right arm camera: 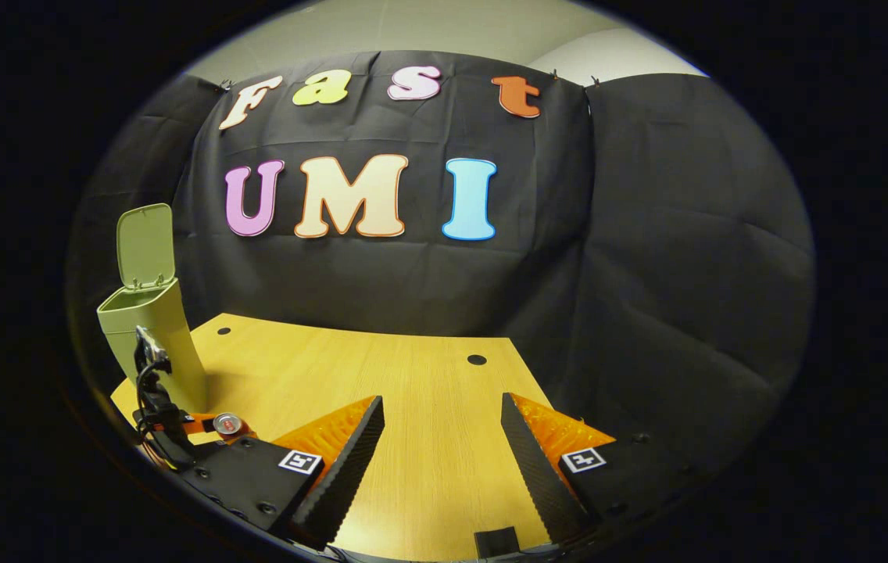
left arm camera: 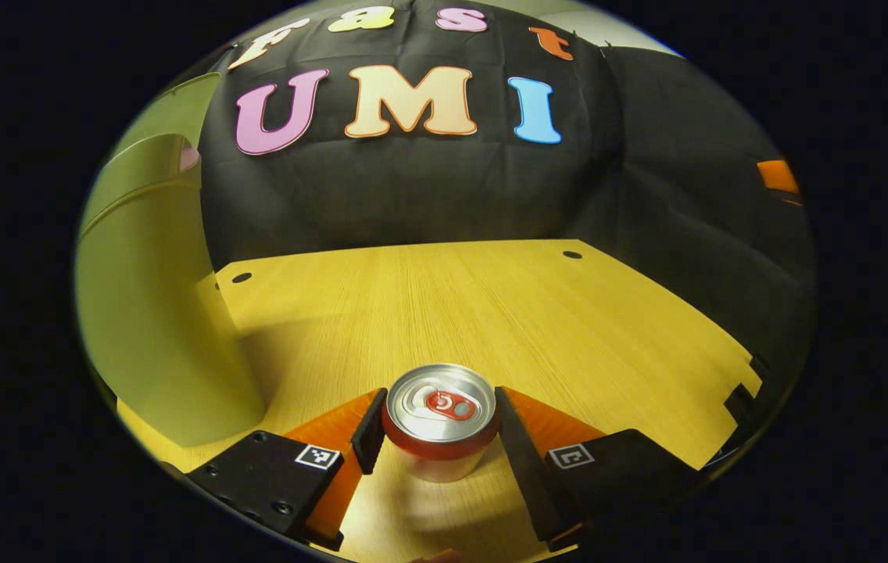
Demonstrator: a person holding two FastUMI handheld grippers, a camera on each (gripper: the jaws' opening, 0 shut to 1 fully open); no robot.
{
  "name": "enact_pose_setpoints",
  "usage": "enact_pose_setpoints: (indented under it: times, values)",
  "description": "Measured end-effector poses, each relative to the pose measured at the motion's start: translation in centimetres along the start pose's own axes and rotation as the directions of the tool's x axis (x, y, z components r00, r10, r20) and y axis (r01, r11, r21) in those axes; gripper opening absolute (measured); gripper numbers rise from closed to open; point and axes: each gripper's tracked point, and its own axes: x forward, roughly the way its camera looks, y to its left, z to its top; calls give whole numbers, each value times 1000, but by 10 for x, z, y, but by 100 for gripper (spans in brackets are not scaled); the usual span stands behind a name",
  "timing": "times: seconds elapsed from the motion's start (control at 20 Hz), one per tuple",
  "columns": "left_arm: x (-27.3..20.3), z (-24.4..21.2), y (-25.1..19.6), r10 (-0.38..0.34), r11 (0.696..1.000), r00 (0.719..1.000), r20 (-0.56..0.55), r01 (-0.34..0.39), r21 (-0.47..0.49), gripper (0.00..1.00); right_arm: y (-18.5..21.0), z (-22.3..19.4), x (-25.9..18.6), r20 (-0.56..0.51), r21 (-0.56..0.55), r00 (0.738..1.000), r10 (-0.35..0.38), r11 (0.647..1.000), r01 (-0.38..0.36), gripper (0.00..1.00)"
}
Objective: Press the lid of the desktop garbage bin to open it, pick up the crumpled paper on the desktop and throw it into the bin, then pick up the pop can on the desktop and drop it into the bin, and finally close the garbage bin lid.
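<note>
The left hand-held gripper (left arm camera: 440, 426) has its fingers on either side of the pop can (left arm camera: 441, 420), which stands upright on the desk (left arm camera: 491, 313); the left pad looks to be touching the can's rim and the right pad sits just beside it, so I cannot tell whether both are pressing yet. To do this step well, I judge the fingers should close squarely on the can's wall below the rim, gently enough not to dent it, and the can should be lifted straight up before it is swung toward the garbage bin (left arm camera: 155, 313), which stands just beside it on that view's left. The carry must clear the bin's rim (the bin is taller than the can). In the right gripper view the bin's lid (right arm camera: 145, 245) stands raised and upright behind the opening, so the mouth is free to receive the can; what lies inside cannot be seen from either camera's angle, so I cannot tell whether the crumpled paper is in there. The right hand-held gripper (right arm camera: 442, 453) hangs wide open over bare desk, holding nothing.
</note>
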Motion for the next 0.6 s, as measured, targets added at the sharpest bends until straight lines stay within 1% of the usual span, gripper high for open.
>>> enact_pose_setpoints:
  times: [0.1, 0.2, 0.45, 0.6]
  values:
    - [2, -10, -1, 3, 1000, 1000, -17, -2, 14, 82, 1, -6, -1, -10, -15, 1000, 2, 1000, -2, 95]
    - [0, -8, -2, -9, 1000, 1000, -16, 9, 11, 82, 4, -10, -2, -18, -29, 1000, 9, 1000, -9, 95]
    - [-16, 41, -4, -38, 999, 996, 78, 37, 8, 80, 24, -14, -1, -12, -7, 998, 57, 998, -57, 95]
    - [-12, 42, 7, -14, 1000, 997, 71, 14, 1, 80, 33, -25, 4, -29, 6, 996, 85, 996, -84, 95]
